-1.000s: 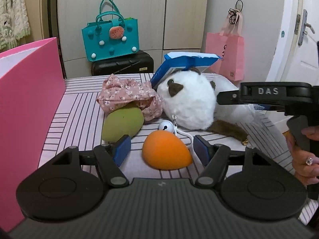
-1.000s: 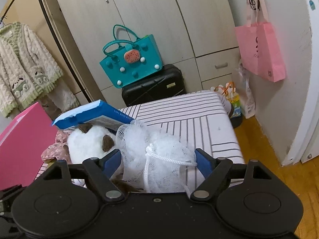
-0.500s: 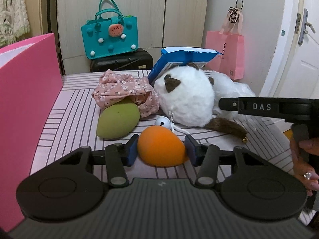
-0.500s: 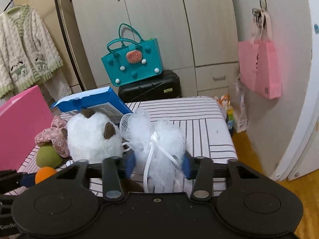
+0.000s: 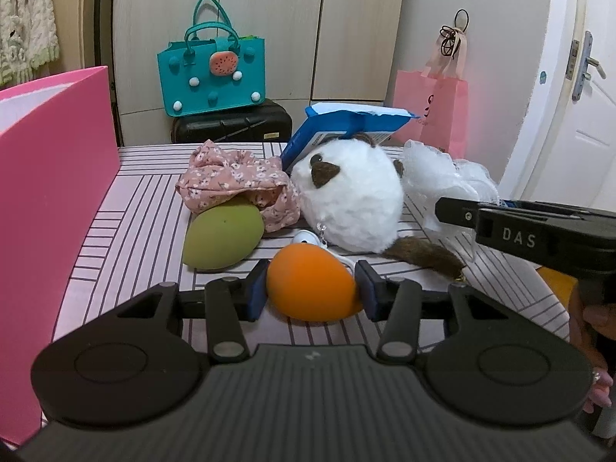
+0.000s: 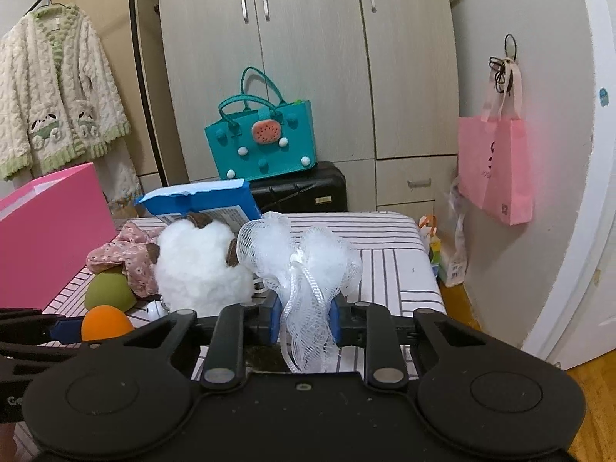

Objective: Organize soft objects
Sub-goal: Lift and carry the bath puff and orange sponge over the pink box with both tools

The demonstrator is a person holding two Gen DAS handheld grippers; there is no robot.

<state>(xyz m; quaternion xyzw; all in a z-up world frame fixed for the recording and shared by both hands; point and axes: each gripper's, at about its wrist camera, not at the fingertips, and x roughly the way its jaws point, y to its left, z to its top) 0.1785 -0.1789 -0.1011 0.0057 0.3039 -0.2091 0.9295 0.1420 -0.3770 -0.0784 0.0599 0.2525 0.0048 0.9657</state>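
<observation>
On the striped table (image 5: 146, 200) my left gripper (image 5: 312, 287) is shut on an orange egg-shaped sponge (image 5: 308, 296), with both blue pads pressed against its sides. In the right wrist view my right gripper (image 6: 304, 317) is closing on a white mesh bath pouf (image 6: 304, 261). The net is pinched narrow between the pads and bulges above them. The left wrist view shows the pouf (image 5: 446, 169) at the right, behind the right gripper's black body. A green sponge (image 5: 223, 238), a floral cloth (image 5: 235, 181) and a white plush toy (image 5: 350, 204) lie just behind the orange sponge.
A tall pink box (image 5: 50, 192) stands along the table's left side. A blue packet (image 5: 346, 123) leans behind the plush toy. A small white bell charm (image 5: 304, 236) lies by the orange sponge. Beyond the table are a teal bag on a black case and a hanging pink bag.
Both grippers' jaws have closed, the left onto the orange sponge and the right onto the mesh pouf, which is now squeezed thin. The right gripper has rolled and shifted sideways.
</observation>
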